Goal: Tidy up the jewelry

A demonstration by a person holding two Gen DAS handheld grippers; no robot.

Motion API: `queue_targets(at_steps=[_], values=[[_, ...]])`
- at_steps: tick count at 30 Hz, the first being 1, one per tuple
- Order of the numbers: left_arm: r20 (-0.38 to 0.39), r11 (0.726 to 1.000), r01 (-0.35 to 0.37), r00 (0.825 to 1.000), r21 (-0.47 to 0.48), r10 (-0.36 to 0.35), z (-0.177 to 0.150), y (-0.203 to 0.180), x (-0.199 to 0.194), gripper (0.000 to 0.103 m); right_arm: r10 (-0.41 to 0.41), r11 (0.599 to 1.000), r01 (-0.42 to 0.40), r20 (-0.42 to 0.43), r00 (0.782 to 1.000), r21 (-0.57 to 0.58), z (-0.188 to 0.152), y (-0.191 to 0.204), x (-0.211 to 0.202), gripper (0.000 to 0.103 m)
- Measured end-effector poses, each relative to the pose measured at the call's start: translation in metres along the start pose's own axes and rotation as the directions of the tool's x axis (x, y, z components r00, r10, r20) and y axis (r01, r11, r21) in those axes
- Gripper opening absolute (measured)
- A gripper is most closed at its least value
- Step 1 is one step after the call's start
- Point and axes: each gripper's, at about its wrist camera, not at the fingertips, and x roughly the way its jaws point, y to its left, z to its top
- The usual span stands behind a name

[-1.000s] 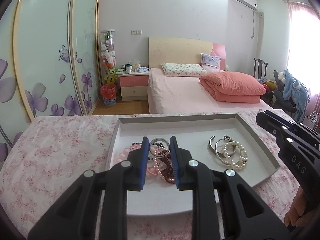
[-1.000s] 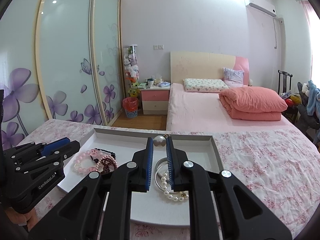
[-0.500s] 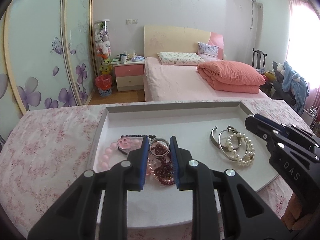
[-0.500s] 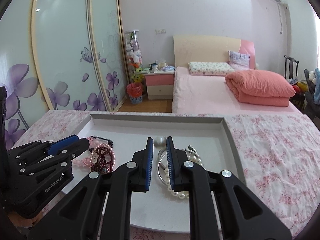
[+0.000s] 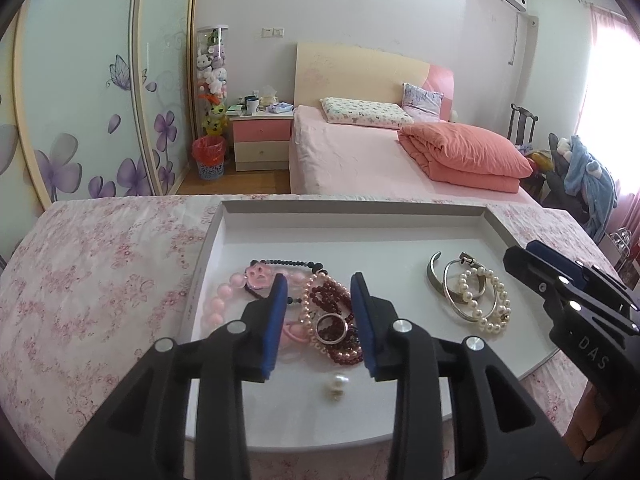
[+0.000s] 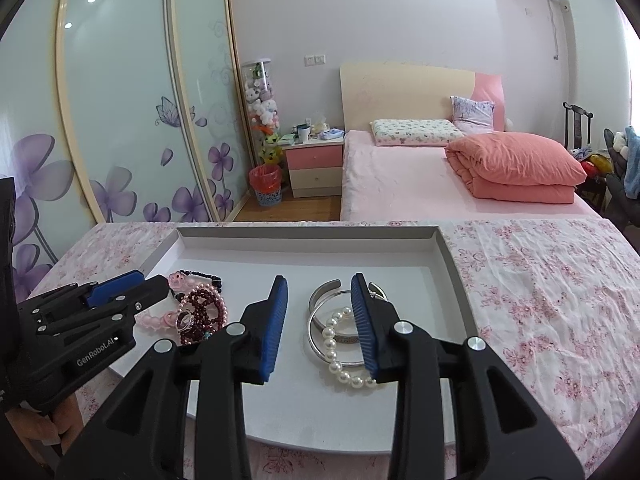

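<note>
- Over the grey tray (image 5: 208, 236), the left gripper (image 5: 320, 316) is opening, released, above the ring (image 5: 331, 327) on dark red beads (image 5: 332, 300).
- The right gripper (image 6: 320, 316) is opening, empty, above the pearl bracelet (image 6: 340, 364).

"DAS" on right hand-held gripper (image 5: 560, 280) body; "GenRobot.AI" on left hand-held gripper (image 6: 132, 292) body.
</note>
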Motion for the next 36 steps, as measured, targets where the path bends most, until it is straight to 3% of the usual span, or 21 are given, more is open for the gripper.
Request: queue_targets(at_steps=[10, 23, 36], values=[[0.003, 0.998, 0.034, 0.999, -0.049, -0.033, 0.001, 0.013, -0.022, 0.037, -0.008, 1.0, 0.008, 0.019, 1.0, -0.003, 0.0, 0.002, -0.017, 0.038], [0.074, 0.995, 0.063, 0.996, -0.082, -0.057, 0.007, 0.032, -0.082, 0.042, -0.009, 1.0, 0.01, 0.063, 0.998, -0.013, -0.001, 0.005, -0.057, 0.039], [0.132, 0.989, 0.082, 0.989, -0.119, -0.067, -0.023, 0.055, -0.149, 0.063, 0.004, 1.0, -0.002, 0.09, 0.996, -0.017, -0.019, 0.003, -0.108, 0.061]])
